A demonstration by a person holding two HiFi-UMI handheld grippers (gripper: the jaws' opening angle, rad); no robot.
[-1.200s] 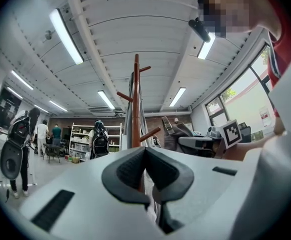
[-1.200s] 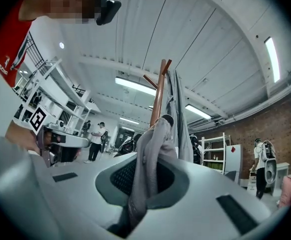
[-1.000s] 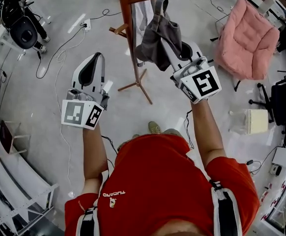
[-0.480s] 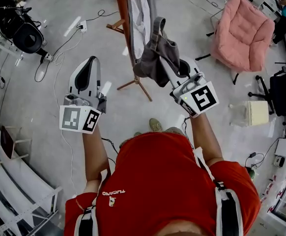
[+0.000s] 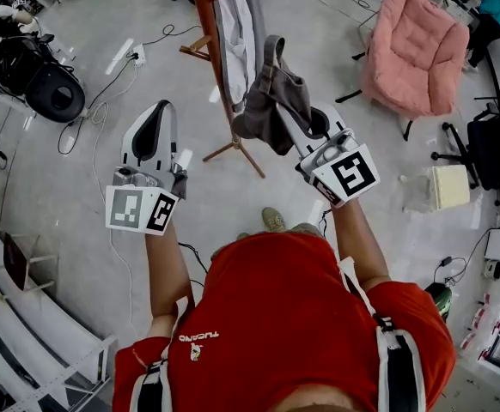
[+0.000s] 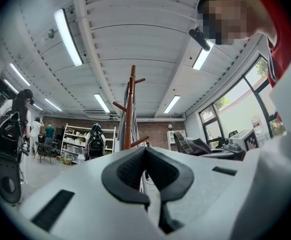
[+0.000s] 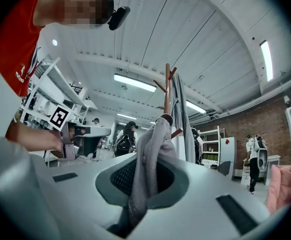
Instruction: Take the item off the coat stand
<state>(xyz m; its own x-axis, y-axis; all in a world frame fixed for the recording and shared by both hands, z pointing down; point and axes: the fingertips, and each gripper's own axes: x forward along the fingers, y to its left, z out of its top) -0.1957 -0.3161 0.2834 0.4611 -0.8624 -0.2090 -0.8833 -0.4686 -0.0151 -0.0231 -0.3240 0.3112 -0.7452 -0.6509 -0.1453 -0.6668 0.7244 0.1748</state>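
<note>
Grey concrete floor [image 5: 78,187] all round, folks. Far ctr, the coat stand [image 5: 222,150] plants its wooden feet on it. Pink armchair [image 5: 413,41] far R, black office chair [image 5: 490,153] at R edge, cream box [image 5: 448,187] just nr side of that. Far L a black round chair [image 5: 57,93], cables [image 5: 104,80] snaking across to a white power strip [image 5: 136,56]. White rack [image 5: 35,316] nr L; person's shoe [image 5: 271,220] nr ctr
</note>
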